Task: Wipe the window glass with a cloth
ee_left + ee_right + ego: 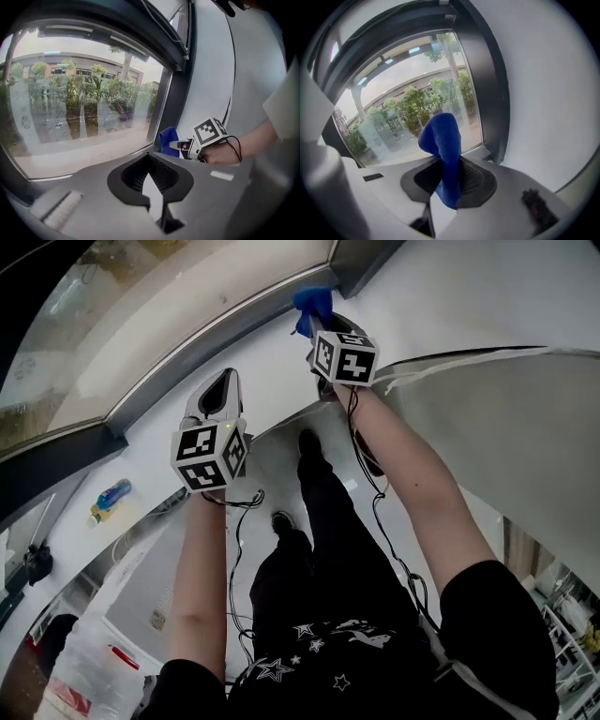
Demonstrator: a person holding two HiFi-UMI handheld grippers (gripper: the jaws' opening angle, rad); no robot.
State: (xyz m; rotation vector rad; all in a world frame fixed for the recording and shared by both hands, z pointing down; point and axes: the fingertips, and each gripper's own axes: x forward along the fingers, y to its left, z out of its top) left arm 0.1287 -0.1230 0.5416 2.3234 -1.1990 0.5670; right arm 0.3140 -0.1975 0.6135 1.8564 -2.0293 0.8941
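Note:
My right gripper (pixel 317 322) is shut on a blue cloth (pixel 313 304), which sticks up from its jaws near the lower right corner of the window glass (pixel 112 306). In the right gripper view the cloth (pixel 441 140) stands between the jaws of the right gripper (pixel 449 164), with the glass (pixel 408 110) close behind it; I cannot tell if it touches. My left gripper (pixel 217 395) is held up to the left, shut and holding nothing. The left gripper view shows its jaws closed (pixel 150 158), the glass (pixel 84 117) ahead, and the cloth (pixel 168 139) at the right.
A dark window post (pixel 487 84) and a white wall (pixel 543 93) border the glass on the right. A white sill (pixel 262 357) runs below it. A bottle with a blue cap (pixel 111 498) lies on a ledge at left. Cables hang from both grippers.

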